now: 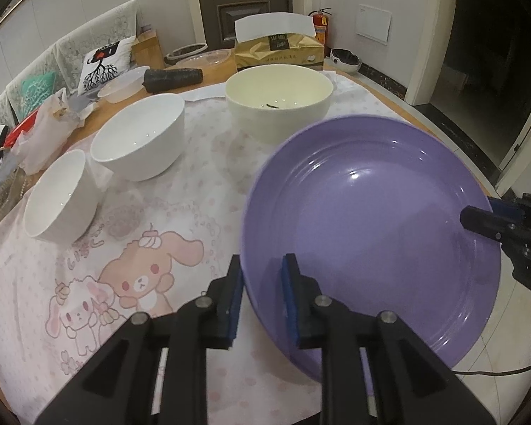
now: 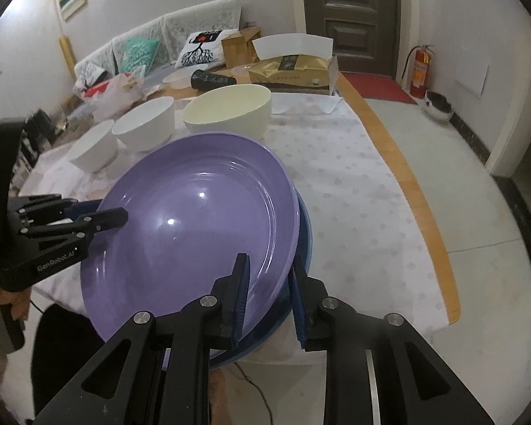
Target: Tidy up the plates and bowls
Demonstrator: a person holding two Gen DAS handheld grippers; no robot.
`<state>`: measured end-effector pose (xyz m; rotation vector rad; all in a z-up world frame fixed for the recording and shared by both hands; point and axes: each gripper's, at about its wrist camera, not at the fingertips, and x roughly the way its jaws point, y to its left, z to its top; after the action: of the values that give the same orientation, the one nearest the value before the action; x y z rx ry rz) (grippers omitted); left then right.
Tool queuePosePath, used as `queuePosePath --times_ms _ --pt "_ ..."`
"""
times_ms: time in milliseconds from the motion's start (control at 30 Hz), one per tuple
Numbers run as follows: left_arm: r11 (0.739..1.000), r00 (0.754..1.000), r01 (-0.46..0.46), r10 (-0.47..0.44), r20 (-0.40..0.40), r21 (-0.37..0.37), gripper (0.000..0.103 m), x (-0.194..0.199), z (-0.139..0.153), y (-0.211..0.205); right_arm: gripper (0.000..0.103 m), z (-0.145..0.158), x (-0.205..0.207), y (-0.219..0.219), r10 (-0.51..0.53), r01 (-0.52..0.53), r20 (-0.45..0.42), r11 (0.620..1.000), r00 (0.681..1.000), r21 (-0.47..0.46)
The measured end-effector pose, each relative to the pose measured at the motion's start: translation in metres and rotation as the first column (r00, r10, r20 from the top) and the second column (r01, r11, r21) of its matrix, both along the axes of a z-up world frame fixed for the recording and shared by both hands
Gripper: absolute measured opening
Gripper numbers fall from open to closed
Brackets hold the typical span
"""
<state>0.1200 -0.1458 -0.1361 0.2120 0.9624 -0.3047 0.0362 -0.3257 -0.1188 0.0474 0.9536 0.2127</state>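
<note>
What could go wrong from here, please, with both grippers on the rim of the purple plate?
1. The purple plate is tilted, pinched only at opposite rim edges by the left gripper and right gripper; uneven motion might let it slip.
2. It overhangs the blue plate underneath, which reaches past the table edge and could be nudged off.

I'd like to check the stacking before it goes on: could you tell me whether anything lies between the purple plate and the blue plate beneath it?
Nothing visible does. The purple plate, gripped at its rim by the left hand-held gripper and the right hand-held gripper, sits tilted directly over the blue plate; only its edge shows, so the middle is hidden.
</note>
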Motion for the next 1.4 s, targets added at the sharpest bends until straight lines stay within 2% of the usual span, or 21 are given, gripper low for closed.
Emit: queuePosePath --times_ms 300,400,500,800,900,1000,1400 --pt "1.000 1.000 0.001 -0.001 -0.003 -0.003 0.018 0.000 -0.004 -0.001 0.018 0.001 0.000 0.014 0.021 -0.022 -0.009 0.988 1.000 -0.153" --pt "1.000 1.000 0.000 0.000 -0.006 -0.005 0.018 0.000 -0.004 -0.001 0.020 0.000 0.001 0.020 0.034 -0.034 -0.005 0.976 0.999 -0.215" --pt "1.000 1.000 0.002 -0.002 -0.005 -0.002 0.018 0.000 -0.004 -0.001 0.024 0.000 0.001 0.025 0.046 -0.047 -0.009 0.970 0.999 -0.240" --pt "1.000 1.000 0.009 -0.009 -0.008 -0.010 0.021 0.000 -0.005 -0.002 0.028 -0.002 0.003 0.027 0.052 -0.055 -0.018 0.964 0.998 -0.260" --pt "1.000 1.000 0.011 -0.012 -0.010 -0.016 0.023 0.000 -0.005 -0.002 0.032 -0.002 0.004 0.028 0.053 -0.057 -0.021 0.963 0.998 -0.265" --pt "1.000 1.000 0.015 -0.015 -0.002 -0.016 0.031 0.000 -0.004 -0.002 0.040 -0.004 0.004 0.028 0.048 -0.052 -0.023 0.961 0.999 -0.271" --pt "0.998 1.000 -0.002 0.003 0.012 -0.059 0.033 0.001 0.010 0.010 0.050 0.011 0.001 0.034 0.064 -0.056 0.025 0.964 0.998 -0.260"
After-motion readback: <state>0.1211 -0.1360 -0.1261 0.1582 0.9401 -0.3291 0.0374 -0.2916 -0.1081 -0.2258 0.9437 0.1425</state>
